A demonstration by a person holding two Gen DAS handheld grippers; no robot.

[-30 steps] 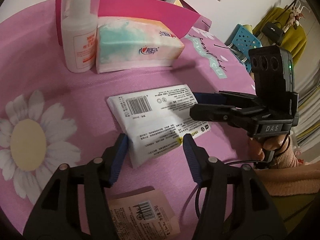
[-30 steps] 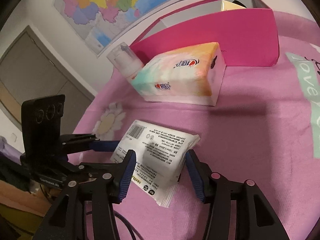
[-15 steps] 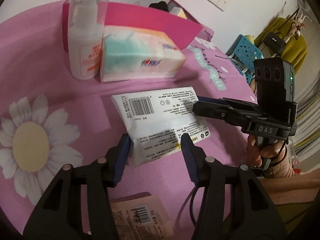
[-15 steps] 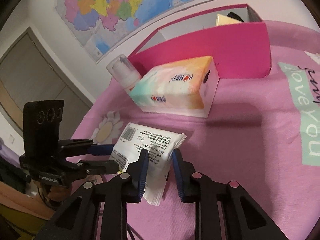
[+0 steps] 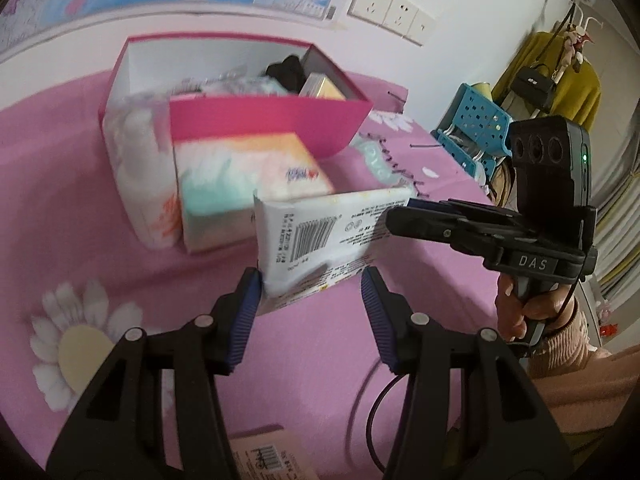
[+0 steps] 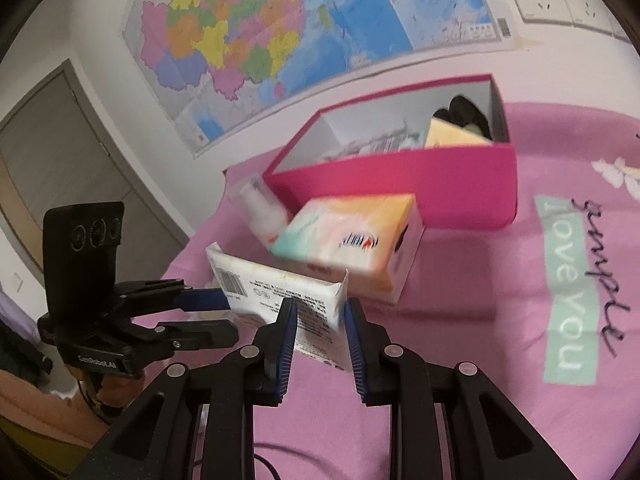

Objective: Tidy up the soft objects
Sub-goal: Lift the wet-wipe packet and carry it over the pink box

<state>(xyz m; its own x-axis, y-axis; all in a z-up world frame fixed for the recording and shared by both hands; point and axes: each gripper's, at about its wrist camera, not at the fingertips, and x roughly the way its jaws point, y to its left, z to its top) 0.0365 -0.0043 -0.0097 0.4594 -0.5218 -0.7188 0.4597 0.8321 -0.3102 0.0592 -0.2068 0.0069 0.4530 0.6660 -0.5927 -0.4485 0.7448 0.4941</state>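
Right gripper (image 6: 319,322) clamped on white barcoded soft wipes pack (image 6: 280,294), raised off pink cloth (image 6: 460,360). Left gripper (image 5: 312,300) spread, straddling pack's end. Open magenta box (image 6: 400,182) at 12 o'clock.

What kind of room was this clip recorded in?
Probably a bedroom at home: a pink floral bedspread as the work surface, a wall map, and a yellow garment with a handbag hanging in the corner.

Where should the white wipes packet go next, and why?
Probably up and over the near wall of the open pink cardboard box. The right gripper is pinching the soft white wipes packet off the pink bedspread, while the left gripper is open around its other end.
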